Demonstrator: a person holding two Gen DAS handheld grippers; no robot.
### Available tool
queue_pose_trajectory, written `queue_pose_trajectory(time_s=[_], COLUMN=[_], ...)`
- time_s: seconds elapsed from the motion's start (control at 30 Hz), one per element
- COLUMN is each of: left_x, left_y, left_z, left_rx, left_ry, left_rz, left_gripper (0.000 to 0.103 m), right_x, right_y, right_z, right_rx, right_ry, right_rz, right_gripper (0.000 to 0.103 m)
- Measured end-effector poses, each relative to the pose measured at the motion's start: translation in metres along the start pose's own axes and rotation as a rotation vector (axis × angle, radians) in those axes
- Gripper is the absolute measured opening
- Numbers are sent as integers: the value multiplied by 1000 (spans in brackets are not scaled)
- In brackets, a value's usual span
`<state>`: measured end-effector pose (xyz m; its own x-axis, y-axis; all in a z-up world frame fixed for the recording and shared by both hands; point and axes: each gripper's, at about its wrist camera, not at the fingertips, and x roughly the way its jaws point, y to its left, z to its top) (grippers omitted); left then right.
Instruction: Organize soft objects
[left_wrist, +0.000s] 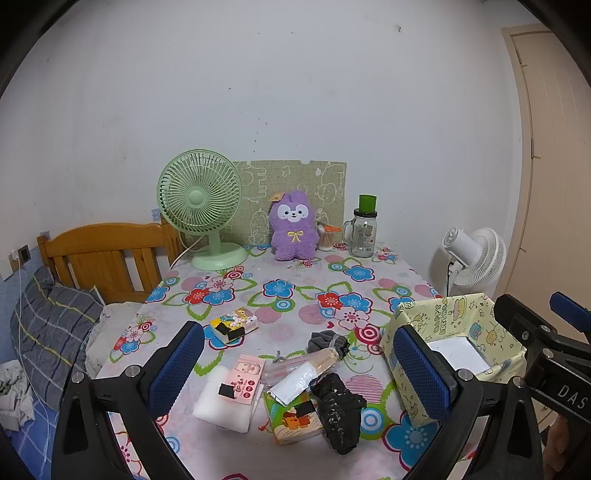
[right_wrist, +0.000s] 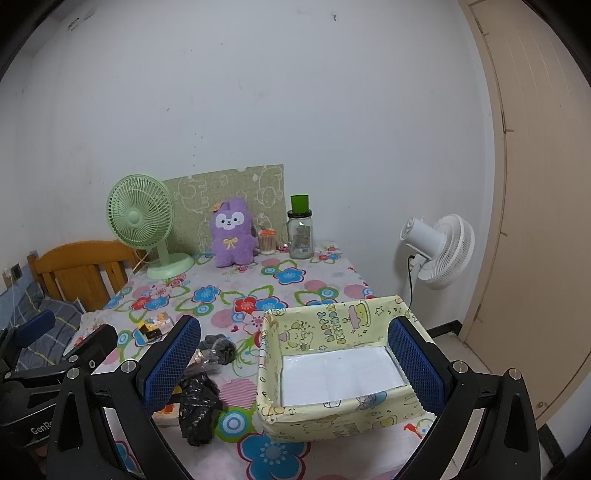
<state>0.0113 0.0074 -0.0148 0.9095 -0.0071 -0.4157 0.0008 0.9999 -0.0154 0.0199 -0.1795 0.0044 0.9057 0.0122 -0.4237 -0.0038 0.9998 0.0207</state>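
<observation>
Two fans are seen: a green fan (left_wrist: 199, 203) and a white fan (left_wrist: 476, 256). One purple plush (left_wrist: 293, 230), one glass jar (left_wrist: 364, 230) and one yellow box (right_wrist: 332, 369) are counted.

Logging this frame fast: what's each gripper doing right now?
Left gripper: open, holding nothing.
Right gripper: open, holding nothing.

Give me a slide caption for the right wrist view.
Open right gripper hovers over a yellow box on a floral table.
</observation>
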Motion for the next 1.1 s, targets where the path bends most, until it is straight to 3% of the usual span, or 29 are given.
queue_pose_trajectory(time_s=[0.83, 1.1], left_x=[28, 47], left_y=[28, 40], left_z=[-18, -30], left_rx=[9, 4], left_ry=[63, 129], left_rz=[57, 41], left_gripper=[102, 98], right_x=[33, 53], right_y=[38, 59], right_z=[-13, -28], right_rx=[-22, -31], right_ry=[48, 92], right_rz=[60, 98], right_gripper=[102, 102])
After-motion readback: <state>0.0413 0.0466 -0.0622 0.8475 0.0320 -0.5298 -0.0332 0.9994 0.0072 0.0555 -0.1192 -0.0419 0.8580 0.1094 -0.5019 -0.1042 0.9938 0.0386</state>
